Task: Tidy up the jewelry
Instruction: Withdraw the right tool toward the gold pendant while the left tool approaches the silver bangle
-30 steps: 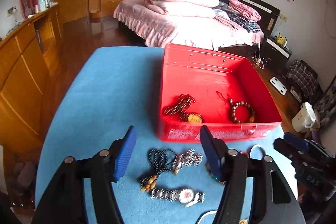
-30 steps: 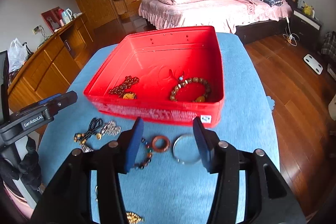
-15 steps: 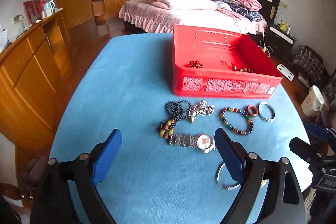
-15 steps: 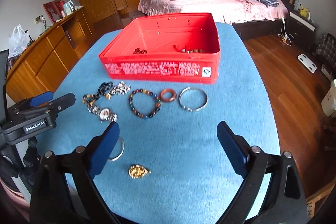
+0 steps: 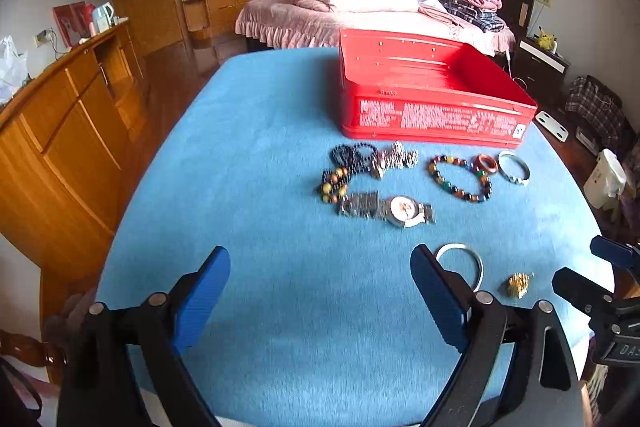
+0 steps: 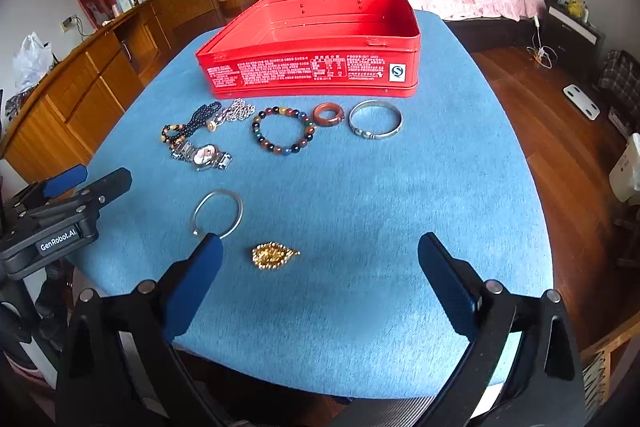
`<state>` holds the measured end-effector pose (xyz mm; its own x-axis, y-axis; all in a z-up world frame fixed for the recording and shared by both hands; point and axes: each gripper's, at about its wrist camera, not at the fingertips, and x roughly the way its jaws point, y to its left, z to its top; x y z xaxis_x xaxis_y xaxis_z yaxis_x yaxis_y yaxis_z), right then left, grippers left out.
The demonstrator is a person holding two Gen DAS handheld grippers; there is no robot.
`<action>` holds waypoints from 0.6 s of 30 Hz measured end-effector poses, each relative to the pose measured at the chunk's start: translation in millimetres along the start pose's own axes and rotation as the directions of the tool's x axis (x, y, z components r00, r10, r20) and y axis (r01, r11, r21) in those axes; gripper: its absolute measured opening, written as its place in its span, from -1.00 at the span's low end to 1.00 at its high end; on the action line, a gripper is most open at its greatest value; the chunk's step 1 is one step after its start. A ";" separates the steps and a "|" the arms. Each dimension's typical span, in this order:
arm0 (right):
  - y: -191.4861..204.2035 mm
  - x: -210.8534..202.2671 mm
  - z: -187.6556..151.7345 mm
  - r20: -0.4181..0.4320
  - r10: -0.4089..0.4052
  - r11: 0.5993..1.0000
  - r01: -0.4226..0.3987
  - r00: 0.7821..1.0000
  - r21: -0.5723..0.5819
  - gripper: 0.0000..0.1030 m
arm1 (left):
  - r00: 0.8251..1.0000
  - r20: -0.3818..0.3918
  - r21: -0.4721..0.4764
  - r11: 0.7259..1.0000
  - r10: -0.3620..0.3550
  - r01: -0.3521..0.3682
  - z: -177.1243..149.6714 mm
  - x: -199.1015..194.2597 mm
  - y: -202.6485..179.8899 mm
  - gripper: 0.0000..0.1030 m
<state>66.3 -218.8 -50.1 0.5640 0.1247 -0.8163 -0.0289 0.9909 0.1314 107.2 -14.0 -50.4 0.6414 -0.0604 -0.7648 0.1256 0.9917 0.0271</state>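
A red tin box stands at the far side of the blue table. In front of it lie a black bead necklace, a silver watch, a coloured bead bracelet, a brown ring, a silver bangle, a thin silver hoop and a gold ornament. My left gripper and my right gripper are open, empty and held back over the table's near edge.
A wooden sideboard runs along the left. A bed with pink bedding stands behind the table. Wooden floor lies to the right. The other gripper shows at each view's edge.
Both grippers have pulled back from the box and the jewelry toward the near edge and opened wider. The box's inside is now out of sight.
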 end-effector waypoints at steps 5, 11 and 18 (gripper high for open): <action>7.8 2.0 -9.2 -0.017 0.023 1.000 -0.023 1.000 -0.008 0.85 | 1.000 -0.021 0.004 1.000 0.004 -0.004 -11.5 1.4 -0.2 0.75; 16.7 7.5 -16.5 -0.035 0.035 0.999 -0.036 0.999 -0.025 0.85 | 0.999 -0.019 0.017 0.999 0.028 -0.028 -20.3 1.3 1.3 0.75; 21.4 14.8 -16.0 -0.046 0.025 0.999 -0.026 0.999 -0.032 0.76 | 0.999 -0.025 0.012 1.000 0.020 -0.019 -22.4 2.7 3.1 0.75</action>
<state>60.9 -195.0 -68.3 0.5243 0.1513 -0.8380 -0.0698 0.9884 0.1348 92.3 -8.6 -66.8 0.6245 -0.0379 -0.7801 0.1224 0.9912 0.0499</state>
